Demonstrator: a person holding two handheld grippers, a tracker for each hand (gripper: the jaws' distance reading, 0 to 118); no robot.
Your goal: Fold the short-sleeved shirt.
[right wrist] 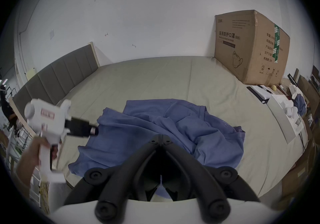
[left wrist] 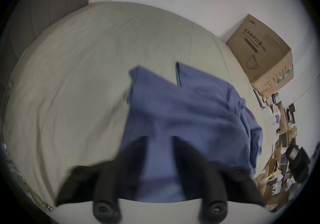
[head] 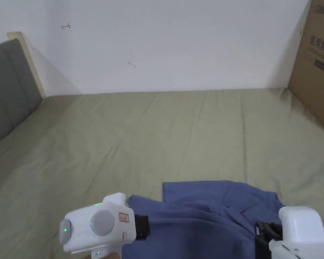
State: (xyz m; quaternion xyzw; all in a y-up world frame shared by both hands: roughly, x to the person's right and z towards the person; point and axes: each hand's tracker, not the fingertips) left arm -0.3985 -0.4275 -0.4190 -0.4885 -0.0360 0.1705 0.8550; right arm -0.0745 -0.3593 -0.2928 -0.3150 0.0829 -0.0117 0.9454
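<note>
The left gripper [left wrist: 160,142] has its jaws apart, with blue cloth of the short-sleeved shirt [left wrist: 187,115] showing between and beyond them; whether they touch it is blurred. The right gripper [right wrist: 161,136] has its jaws together at the tips, just over the shirt's near part, nothing visibly clamped. The shirt lies rumpled, with loose folds, at the near edge of the bed [head: 151,135]. A cardboard box [right wrist: 251,45] stands at the bed's far right corner.

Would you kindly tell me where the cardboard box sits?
In the right gripper view, the cardboard box stands at the bed's far right corner against the wall, beyond the blue shirt.
</note>
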